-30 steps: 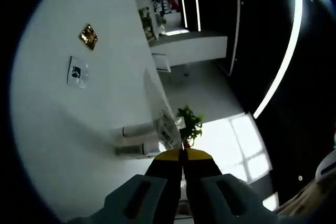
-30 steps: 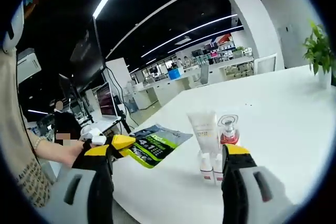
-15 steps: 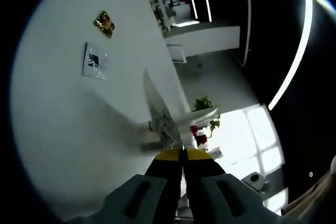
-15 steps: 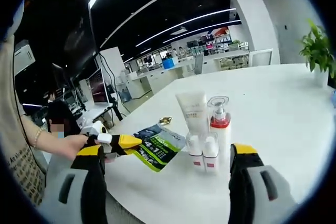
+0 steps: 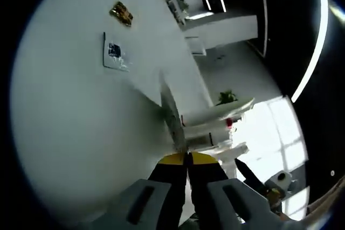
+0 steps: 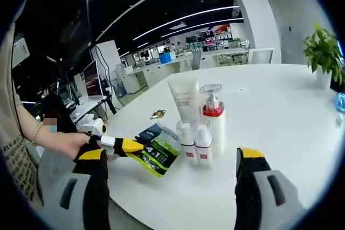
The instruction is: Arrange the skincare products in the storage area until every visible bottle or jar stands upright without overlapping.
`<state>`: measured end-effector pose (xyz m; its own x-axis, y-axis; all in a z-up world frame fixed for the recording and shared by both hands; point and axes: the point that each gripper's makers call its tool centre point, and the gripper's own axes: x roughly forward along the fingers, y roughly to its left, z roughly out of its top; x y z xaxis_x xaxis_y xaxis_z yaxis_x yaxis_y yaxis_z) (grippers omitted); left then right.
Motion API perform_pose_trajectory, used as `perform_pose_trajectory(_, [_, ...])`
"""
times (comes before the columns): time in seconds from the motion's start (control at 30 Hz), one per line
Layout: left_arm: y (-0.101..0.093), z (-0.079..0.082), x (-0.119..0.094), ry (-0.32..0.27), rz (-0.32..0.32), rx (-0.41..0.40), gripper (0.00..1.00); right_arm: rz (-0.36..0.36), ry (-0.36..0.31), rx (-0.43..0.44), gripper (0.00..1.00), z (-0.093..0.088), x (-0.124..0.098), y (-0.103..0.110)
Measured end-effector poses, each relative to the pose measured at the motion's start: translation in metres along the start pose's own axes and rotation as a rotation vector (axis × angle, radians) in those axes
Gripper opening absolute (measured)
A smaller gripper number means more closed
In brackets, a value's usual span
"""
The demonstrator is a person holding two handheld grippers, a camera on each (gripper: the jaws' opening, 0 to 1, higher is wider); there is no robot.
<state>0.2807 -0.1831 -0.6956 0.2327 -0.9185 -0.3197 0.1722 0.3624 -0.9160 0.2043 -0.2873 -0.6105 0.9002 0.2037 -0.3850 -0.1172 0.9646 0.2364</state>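
Left gripper view: the left gripper (image 5: 187, 158) rises from the bottom edge with its two yellow-tipped jaws pressed together on the thin edge of a sachet (image 5: 172, 119), which runs up and away from the tips, seen almost edge-on. The white table (image 5: 70, 122) lies rolled to the left. On it, well apart from the jaws, lie a small blue-printed packet (image 5: 114, 55) and, farther off, a gold foil packet (image 5: 121, 13). Just right of the jaw tips stand the skincare bottles, seen sideways: a white tube (image 5: 213, 116) and a red-collared pump bottle (image 5: 229, 125). The other gripper's jaw enters at the lower right.

Right gripper view: the right gripper (image 6: 178, 152) has its jaws spread wide, holding nothing. Between them, beyond the tips, stands the upright cluster on the white table (image 6: 280, 100): the white tube (image 6: 185, 98) on its cap, the pump bottle (image 6: 214, 117) touching its right side, and two small bottles (image 6: 195, 143) with red bands just in front, side by side. The cluster sits nearer the left jaw than the right. Left of it, the left gripper (image 6: 126, 145), held by a person's hand (image 6: 70, 143), is clamped on the green-and-black sachet (image 6: 153, 153), which hangs just over the table. The gold foil packet (image 6: 158, 113) lies behind it. A potted plant (image 6: 322, 52) stands at the far right
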Motion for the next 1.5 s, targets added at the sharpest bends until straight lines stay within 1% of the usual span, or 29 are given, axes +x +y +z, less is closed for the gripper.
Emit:
perform_pose_trajectory(0.03, [0.004, -0.001, 0.000, 0.005, 0.013, -0.001, 0.00, 0.002, 0.002, 0.003, 1.00, -0.001, 0.000, 0.000])
perform_pose_trajectory(0.07, [0.011, -0.003, -0.001, 0.005, 0.041, 0.007, 0.00, 0.002, 0.005, 0.010, 1.00, -0.002, 0.000, 0.000])
perform_pose_trajectory(0.13, [0.016, -0.004, -0.002, 0.009, 0.064, 0.029, 0.00, 0.000, 0.004, 0.016, 1.00, -0.002, 0.001, 0.000])
perform_pose_trajectory(0.3, [0.025, -0.005, -0.004, 0.010, 0.107, 0.051, 0.00, 0.005, -0.002, 0.030, 1.00, -0.001, 0.003, 0.000])
perform_pose_trajectory(0.4, [0.028, -0.005, -0.005, 0.007, 0.120, 0.054, 0.03, 0.007, 0.002, 0.029, 1.00, -0.002, 0.004, 0.000])
perform_pose_trajectory(0.53, [0.030, -0.005, -0.007, 0.015, 0.148, 0.106, 0.13, 0.014, 0.000, 0.042, 1.00, -0.002, 0.005, 0.002])
perform_pose_trajectory(0.67, [0.032, -0.007, -0.009, 0.044, 0.171, 0.158, 0.12, 0.020, -0.002, 0.040, 1.00, -0.001, 0.005, 0.004])
perform_pose_trajectory(0.7, [0.034, -0.006, -0.010, 0.048, 0.182, 0.186, 0.13, 0.021, -0.002, 0.039, 1.00, -0.001, 0.005, 0.004])
perform_pose_trajectory(0.83, [0.040, -0.001, -0.014, 0.058, 0.229, 0.250, 0.20, 0.021, -0.004, 0.040, 1.00, 0.000, 0.005, 0.004])
perform_pose_trajectory(0.9, [0.047, 0.003, -0.017, 0.074, 0.271, 0.321, 0.22, 0.022, -0.005, 0.041, 1.00, 0.000, 0.005, 0.004])
perform_pose_trajectory(1.0, [0.047, 0.009, -0.022, 0.084, 0.288, 0.400, 0.23, 0.021, -0.003, 0.044, 1.00, -0.002, 0.004, 0.004])
perform_pose_trajectory(1.03, [0.047, 0.012, -0.023, 0.089, 0.292, 0.426, 0.24, 0.021, -0.003, 0.046, 1.00, -0.003, 0.004, 0.004])
perform_pose_trajectory(1.1, [0.045, 0.016, -0.023, 0.107, 0.300, 0.503, 0.29, 0.020, -0.003, 0.049, 1.00, -0.003, 0.004, 0.004])
perform_pose_trajectory(1.13, [0.043, 0.018, -0.023, 0.117, 0.298, 0.544, 0.32, 0.020, -0.003, 0.050, 1.00, -0.004, 0.003, 0.004])
perform_pose_trajectory(1.17, [0.041, 0.019, -0.021, 0.138, 0.297, 0.601, 0.35, 0.020, -0.003, 0.052, 1.00, -0.004, 0.003, 0.004])
perform_pose_trajectory(1.2, [0.040, 0.019, -0.020, 0.144, 0.295, 0.620, 0.37, 0.020, -0.003, 0.052, 1.00, -0.004, 0.003, 0.004])
perform_pose_trajectory(1.27, [0.033, 0.019, -0.014, 0.199, 0.286, 0.754, 0.42, 0.017, -0.004, 0.054, 1.00, -0.004, 0.003, 0.004])
perform_pose_trajectory(1.3, [0.031, 0.019, -0.011, 0.215, 0.278, 0.806, 0.44, 0.017, -0.004, 0.054, 1.00, -0.004, 0.003, 0.004])
perform_pose_trajectory(1.33, [0.029, 0.017, -0.007, 0.248, 0.275, 0.887, 0.46, 0.017, -0.004, 0.056, 1.00, -0.004, 0.003, 0.003])
perform_pose_trajectory(1.37, [0.027, 0.016, -0.004, 0.272, 0.268, 0.937, 0.48, 0.016, -0.005, 0.056, 1.00, -0.004, 0.003, 0.003])
perform_pose_trajectory(1.4, [0.025, 0.012, 0.000, 0.312, 0.255, 1.008, 0.49, 0.015, -0.005, 0.057, 1.00, -0.004, 0.002, 0.003])
perform_pose_trajectory(1.43, [0.024, 0.010, 0.003, 0.335, 0.247, 1.061, 0.49, 0.016, -0.005, 0.057, 1.00, -0.004, 0.002, 0.003])
perform_pose_trajectory(1.47, [0.024, 0.008, 0.006, 0.366, 0.245, 1.142, 0.50, 0.015, -0.004, 0.059, 1.00, -0.004, 0.002, 0.002])
perform_pose_trajectory(1.5, [0.025, 0.009, 0.009, 0.387, 0.247, 1.198, 0.54, 0.014, -0.004, 0.060, 1.00, -0.005, 0.002, 0.002])
